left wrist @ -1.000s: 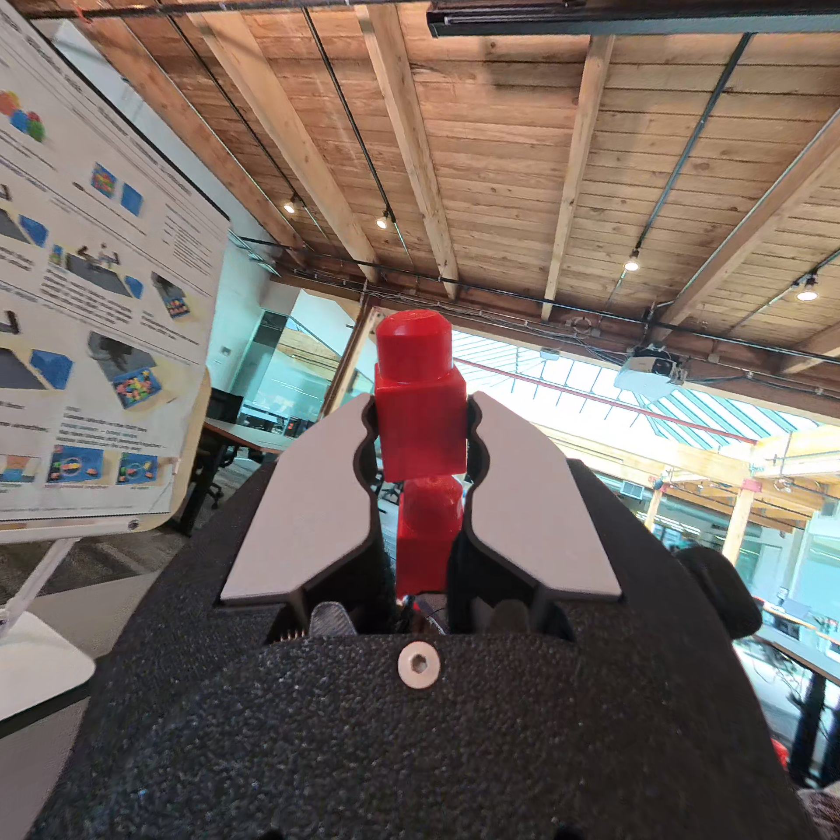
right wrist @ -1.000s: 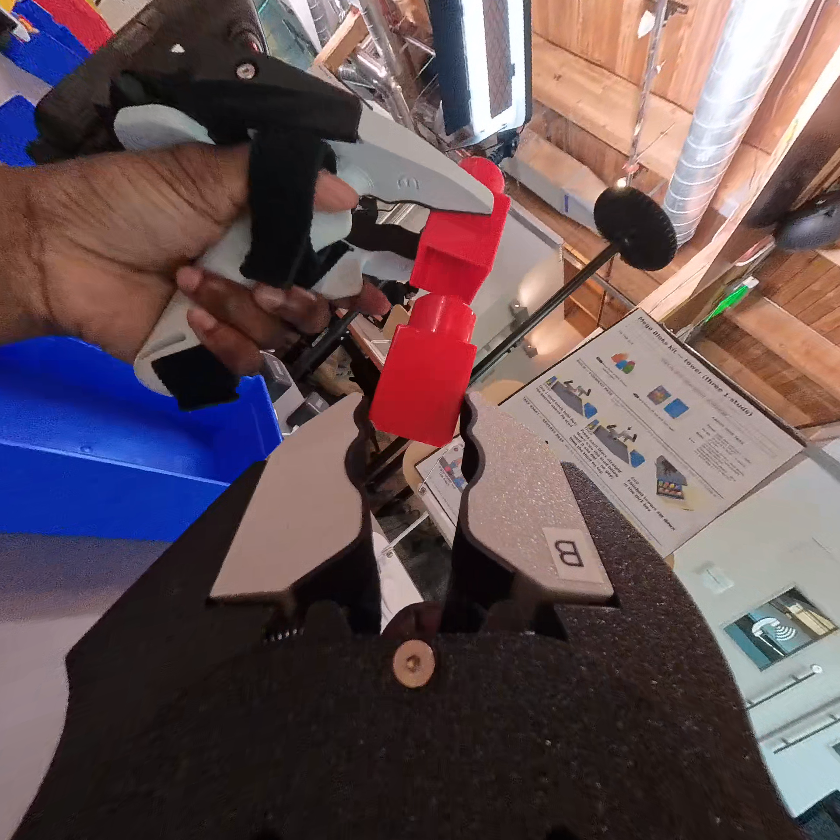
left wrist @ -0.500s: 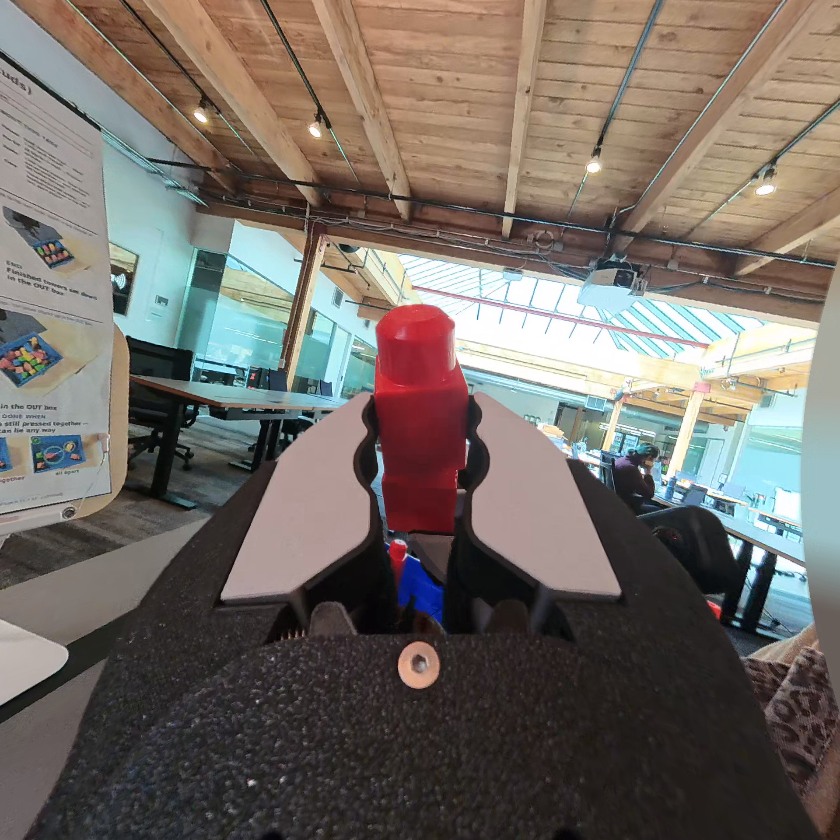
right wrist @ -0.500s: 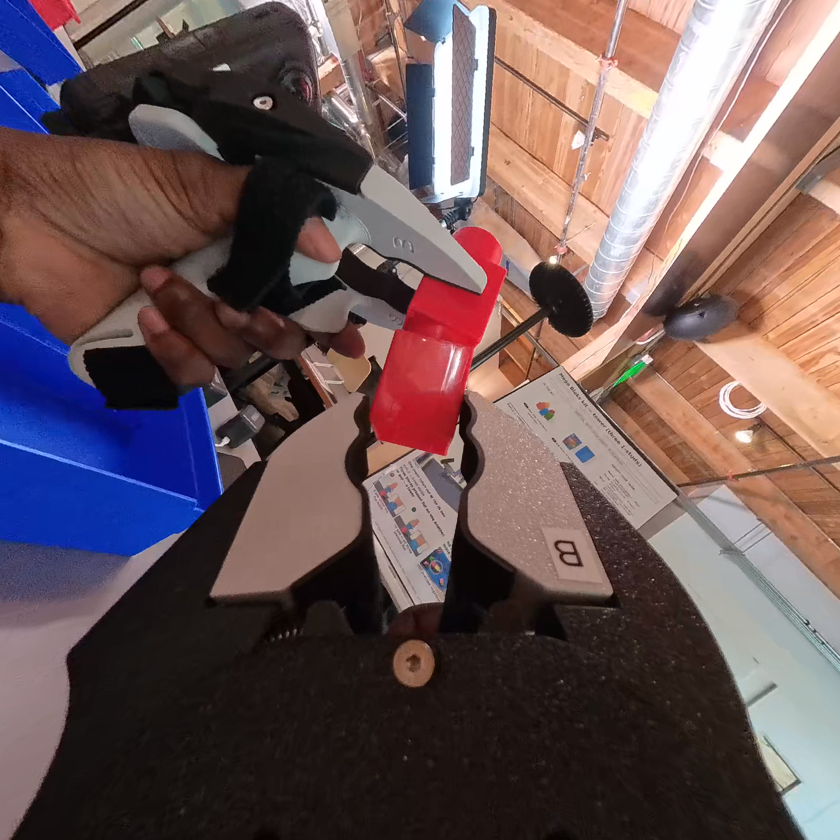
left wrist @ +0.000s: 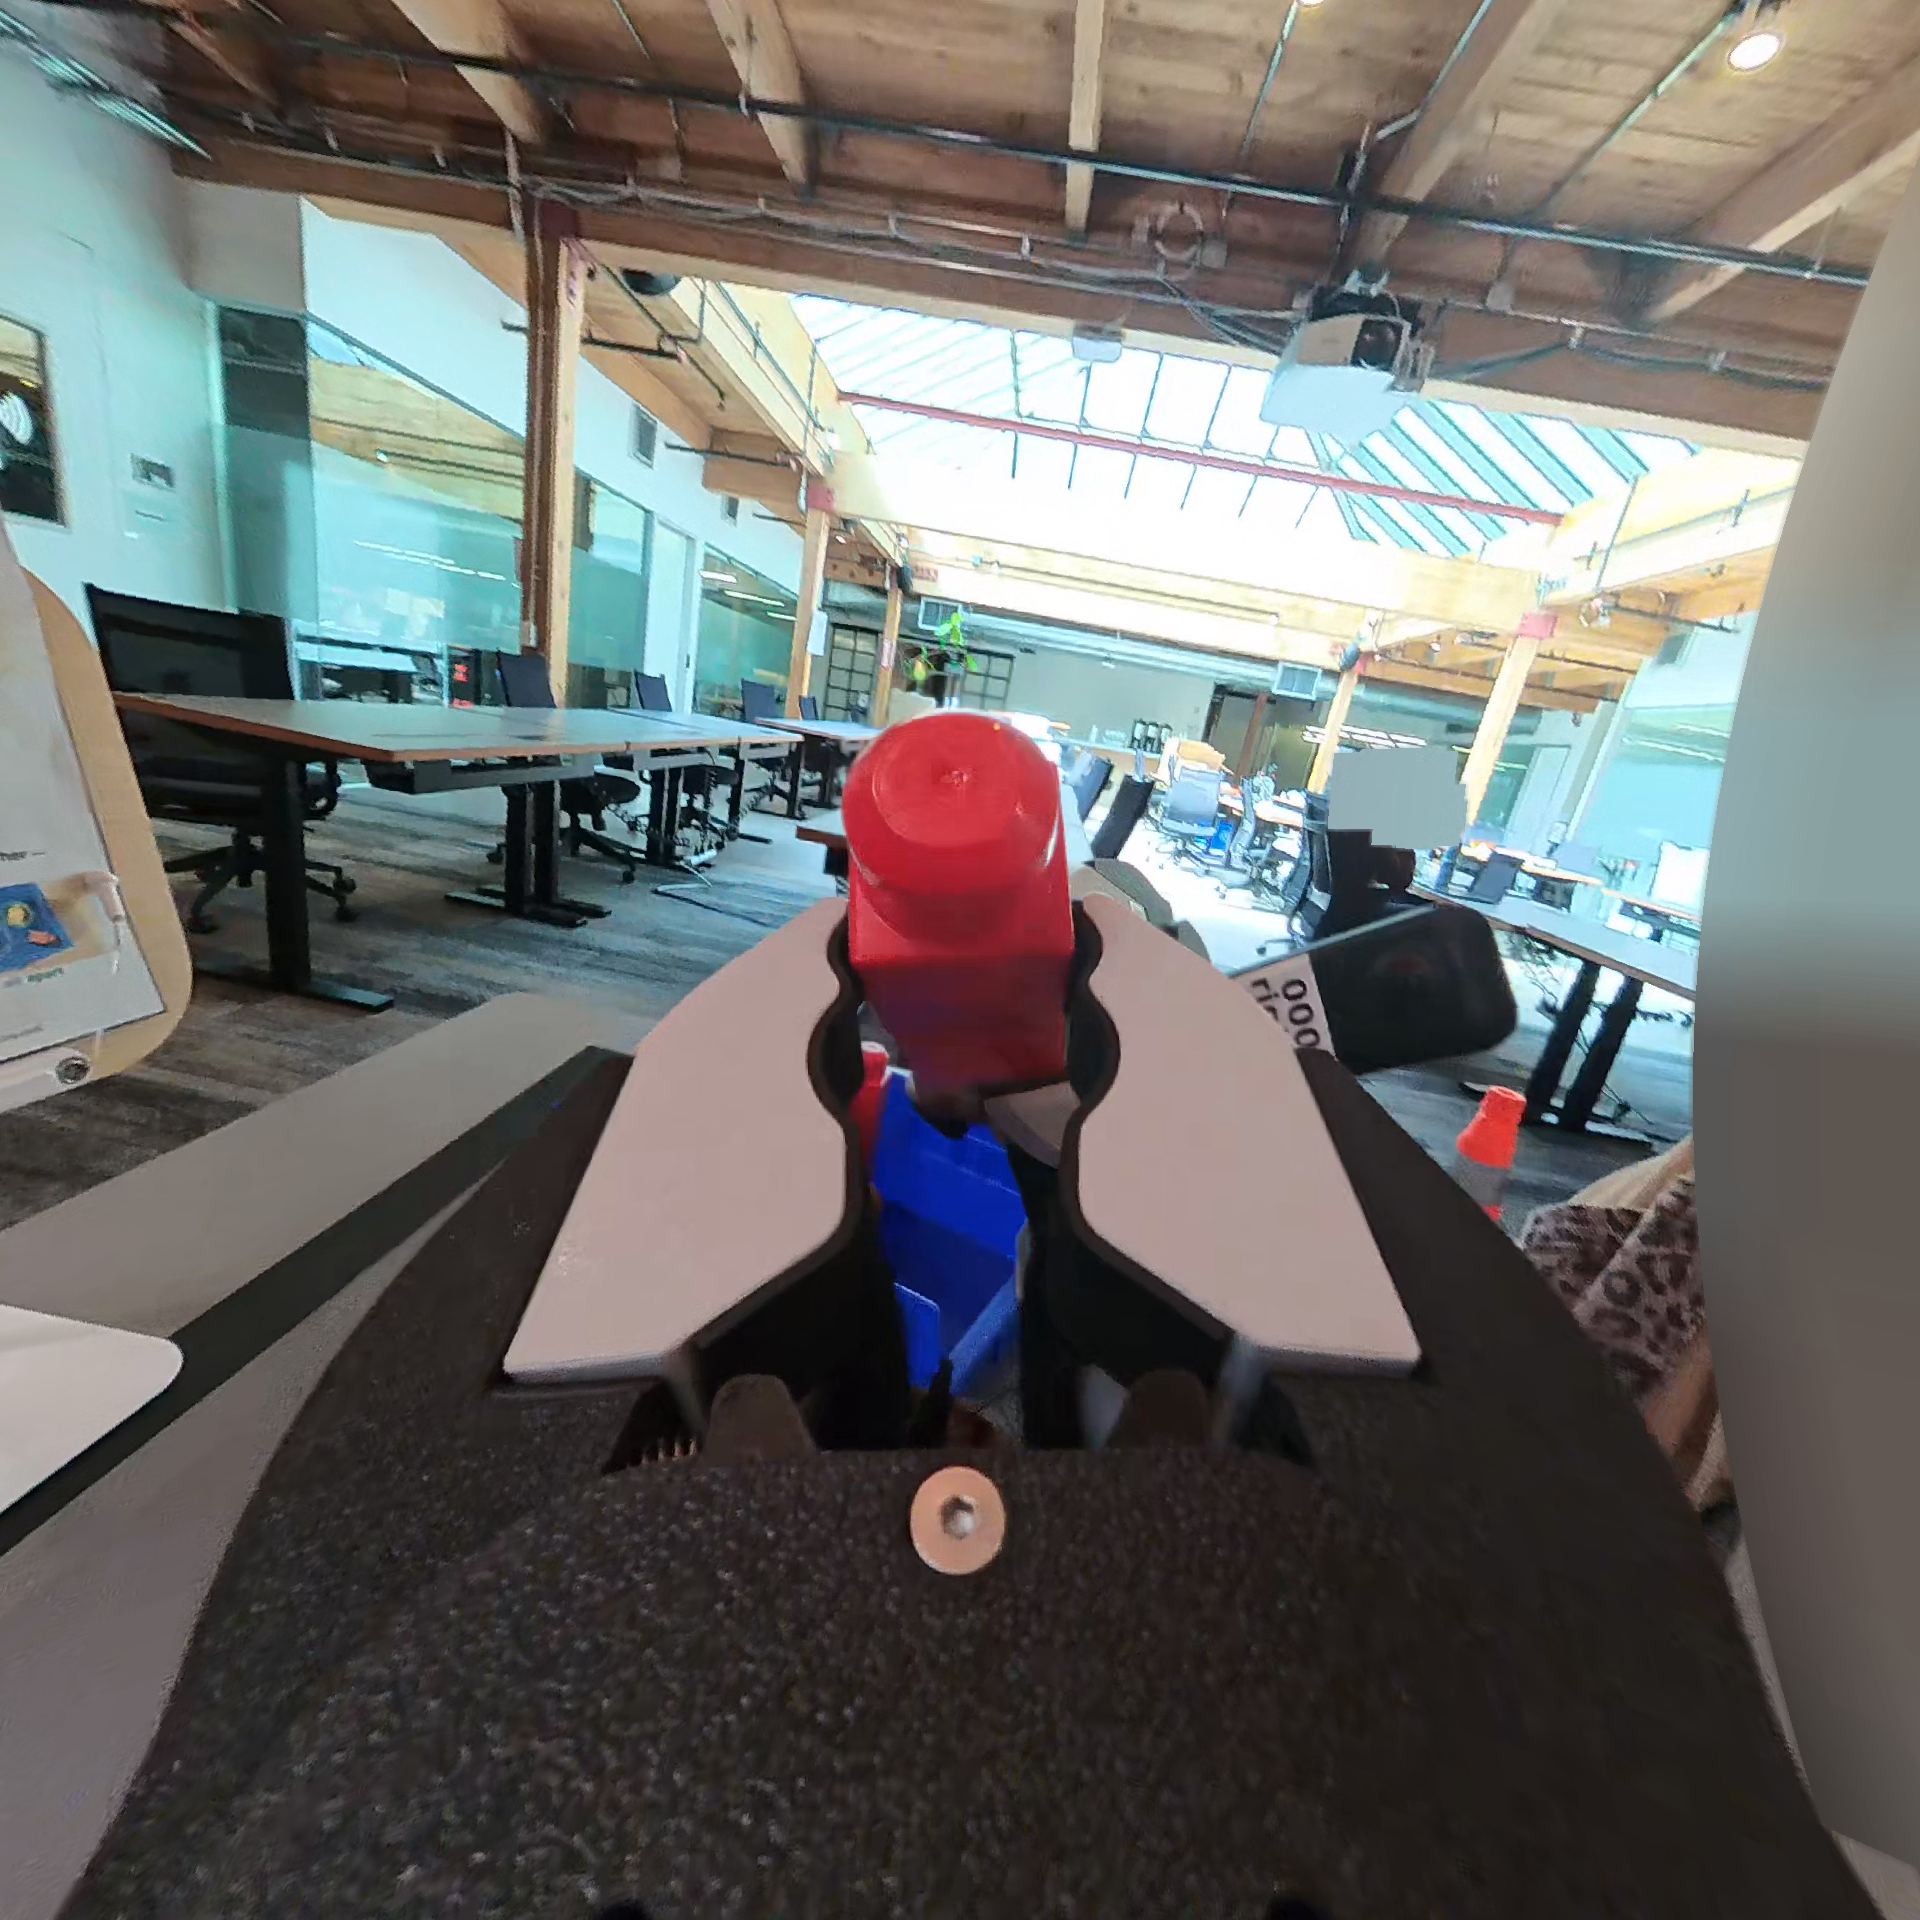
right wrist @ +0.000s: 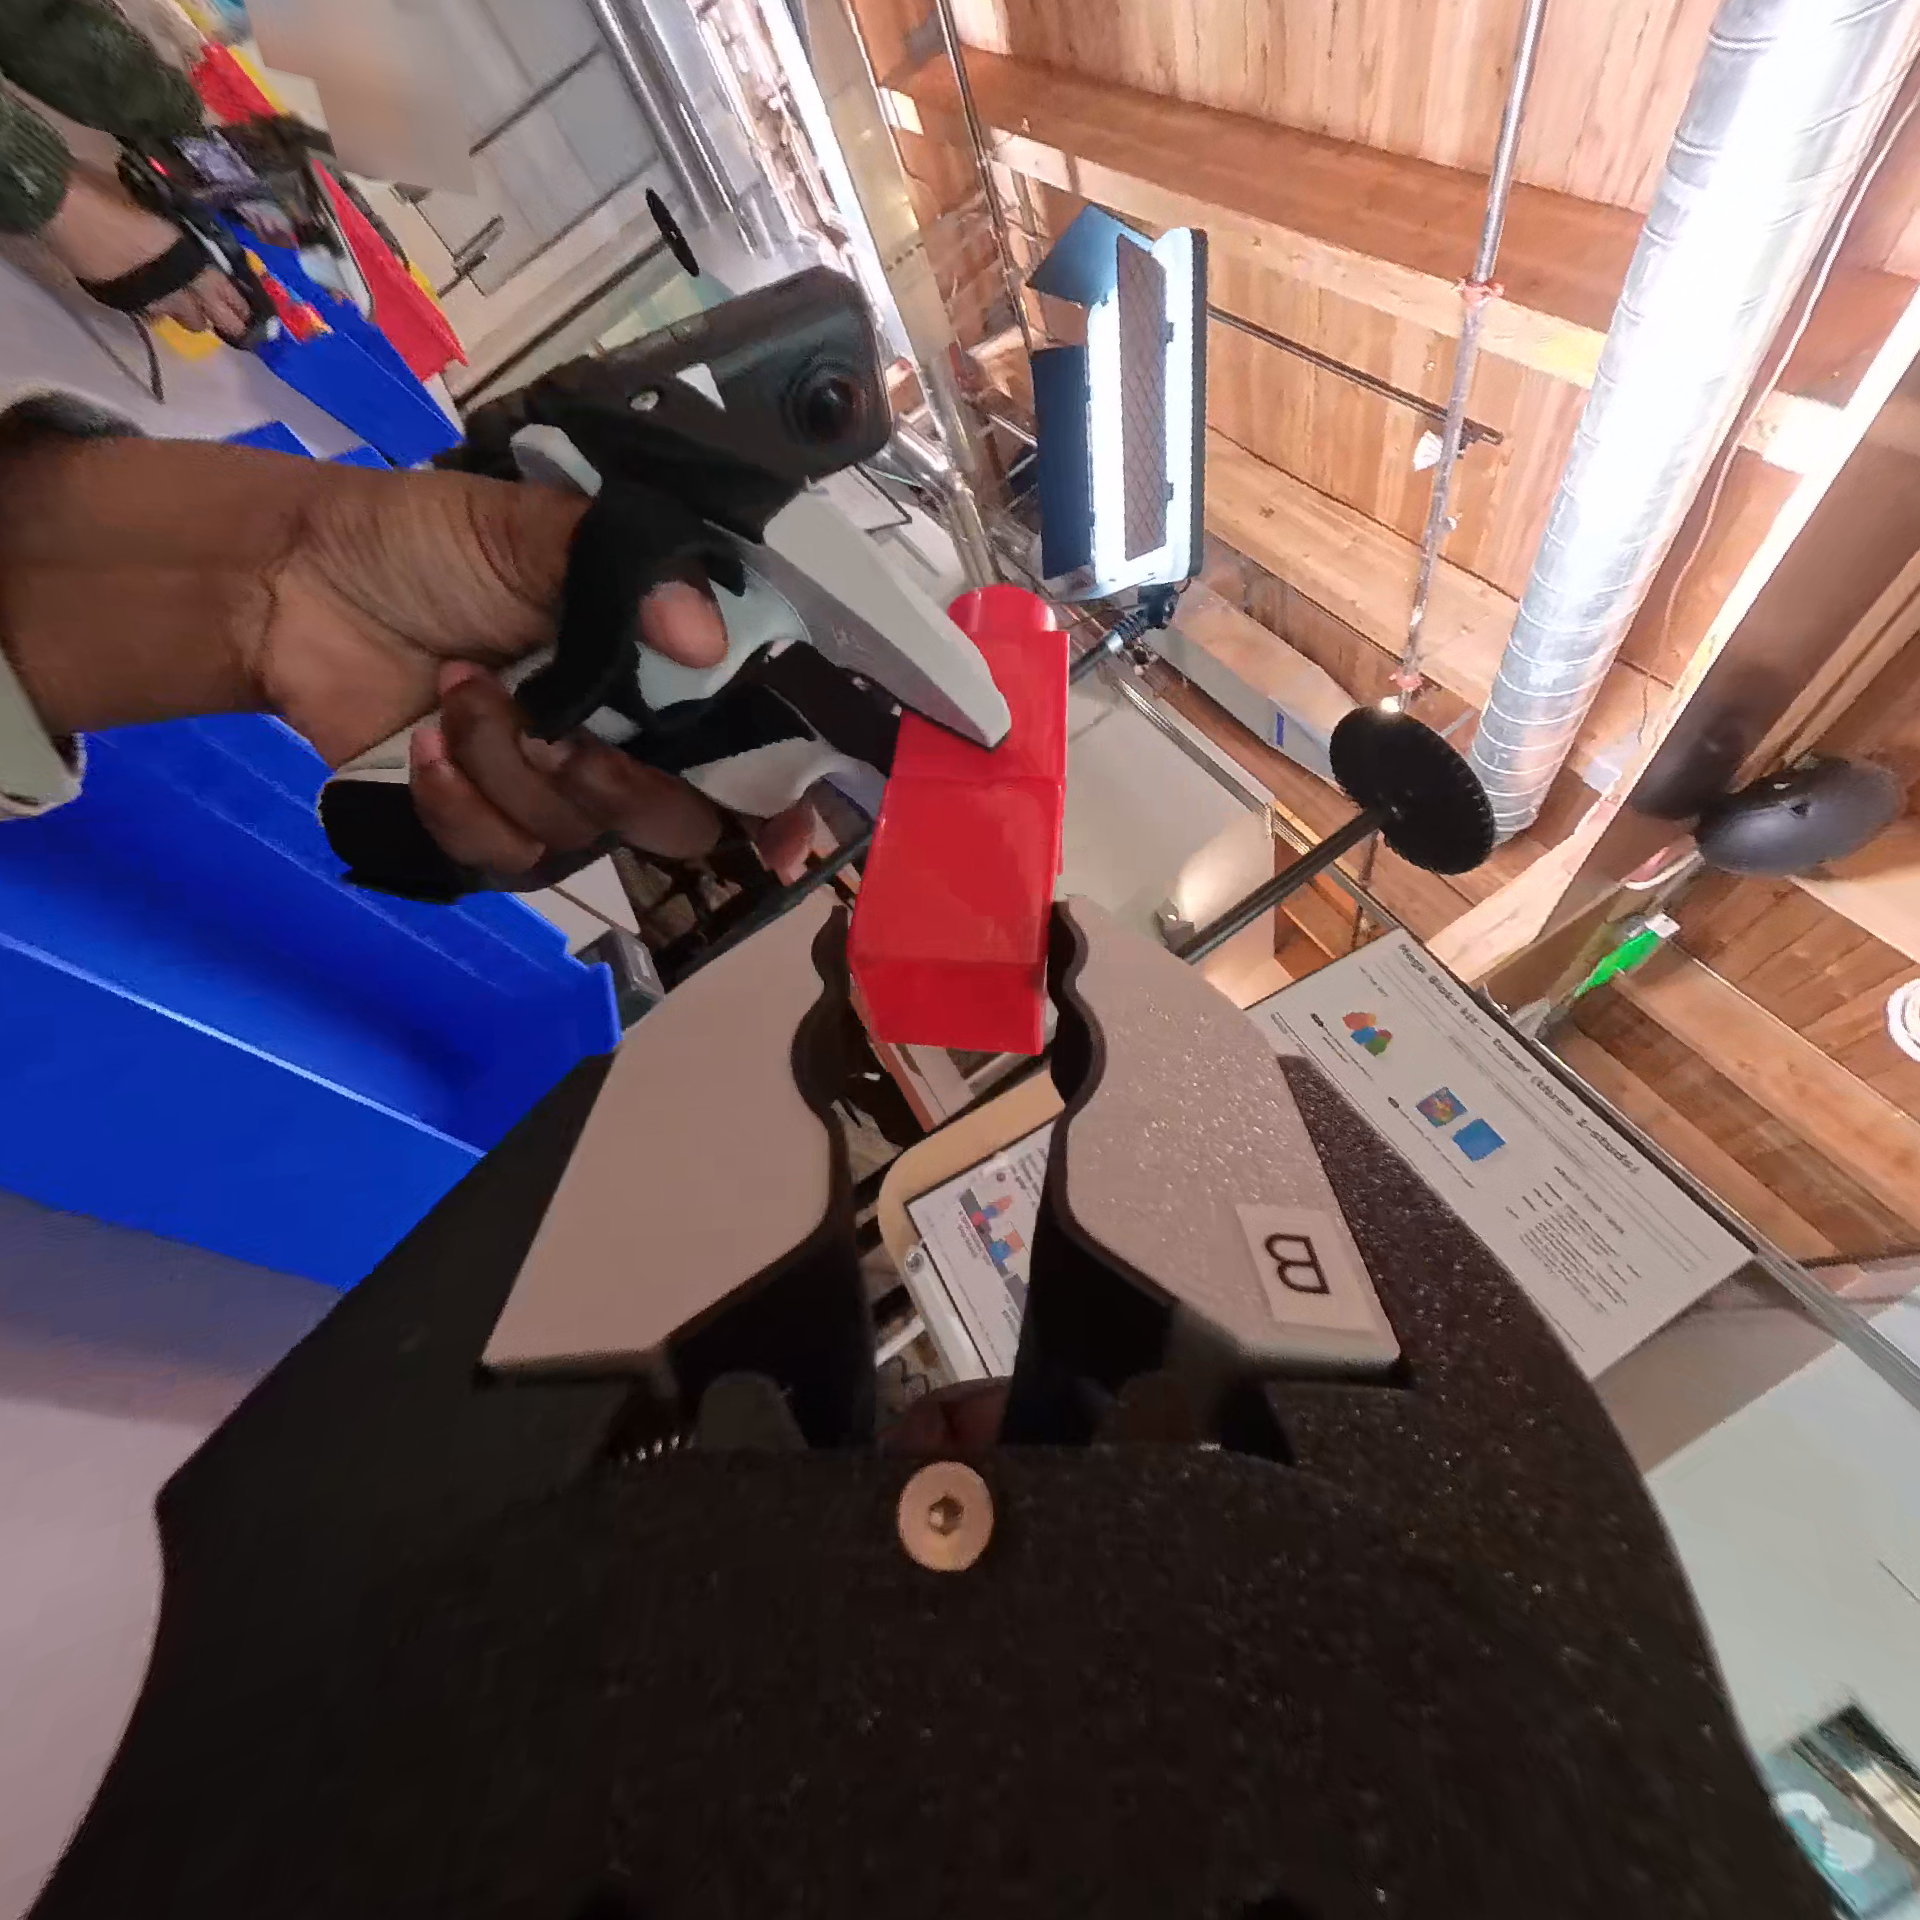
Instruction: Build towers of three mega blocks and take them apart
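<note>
Two glossy red plastic mega blocks are pressed together in mid-air, the upper red block [left wrist: 956, 914] clamped in the left gripper [left wrist: 961, 997] at twelve o'clock, the lower red block [right wrist: 961, 925] pinched by the right gripper [right wrist: 940, 997], so a skewed push could pop the joint.

I am looking into a big open office in an old building with a wooden ceiling [left wrist: 935, 94] of beams and planks. Long desks [left wrist: 416, 732] with black chairs [left wrist: 223, 800] stand in rows on a dark floor. Glass walls [left wrist: 416, 561] close off side rooms, and a bright skylight [left wrist: 1195, 436] lets sun in. A projector [left wrist: 1340, 374] hangs up high. In my other view I see a shiny silver air pipe [right wrist: 1662, 343] and a studio light [right wrist: 1127, 405].
</note>
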`<control>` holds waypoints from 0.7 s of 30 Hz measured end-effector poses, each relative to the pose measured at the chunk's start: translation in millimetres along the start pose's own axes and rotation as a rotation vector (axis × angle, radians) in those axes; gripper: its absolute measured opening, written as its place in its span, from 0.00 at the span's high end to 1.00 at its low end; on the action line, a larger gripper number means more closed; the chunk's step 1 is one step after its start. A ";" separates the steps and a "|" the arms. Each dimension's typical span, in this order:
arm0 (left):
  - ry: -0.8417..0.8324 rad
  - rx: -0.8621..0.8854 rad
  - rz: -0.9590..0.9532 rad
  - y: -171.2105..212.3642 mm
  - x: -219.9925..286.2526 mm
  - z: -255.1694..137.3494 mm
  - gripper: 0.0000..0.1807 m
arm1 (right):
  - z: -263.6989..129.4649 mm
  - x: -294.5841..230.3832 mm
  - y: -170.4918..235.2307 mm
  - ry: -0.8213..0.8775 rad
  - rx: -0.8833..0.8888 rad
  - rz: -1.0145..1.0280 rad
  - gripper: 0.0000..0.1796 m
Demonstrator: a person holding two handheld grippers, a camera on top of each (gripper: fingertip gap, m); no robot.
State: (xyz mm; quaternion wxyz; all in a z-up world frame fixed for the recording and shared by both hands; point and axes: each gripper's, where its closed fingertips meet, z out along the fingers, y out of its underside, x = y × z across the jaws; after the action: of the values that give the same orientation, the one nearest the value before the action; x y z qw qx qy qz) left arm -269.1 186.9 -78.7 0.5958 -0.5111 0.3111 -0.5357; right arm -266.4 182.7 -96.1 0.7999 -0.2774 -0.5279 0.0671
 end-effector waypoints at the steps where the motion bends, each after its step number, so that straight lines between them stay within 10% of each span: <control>1: 0.015 -0.016 -0.006 2.0 2.0 -0.5 0.80 | -1.4 -0.8 -2.0 -0.015 0.015 0.009 0.80; 21: 0.233 0.024 -0.055 -4.0 29.2 -7.8 0.77 | -3.1 -16.9 -34.1 -0.051 0.048 -0.268 0.80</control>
State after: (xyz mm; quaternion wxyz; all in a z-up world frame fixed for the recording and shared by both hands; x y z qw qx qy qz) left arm -270.8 157.3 -72.0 0.5467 -0.4465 0.3578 -0.6113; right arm -277.3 146.2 -93.1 0.7945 -0.1834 -0.5786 -0.0204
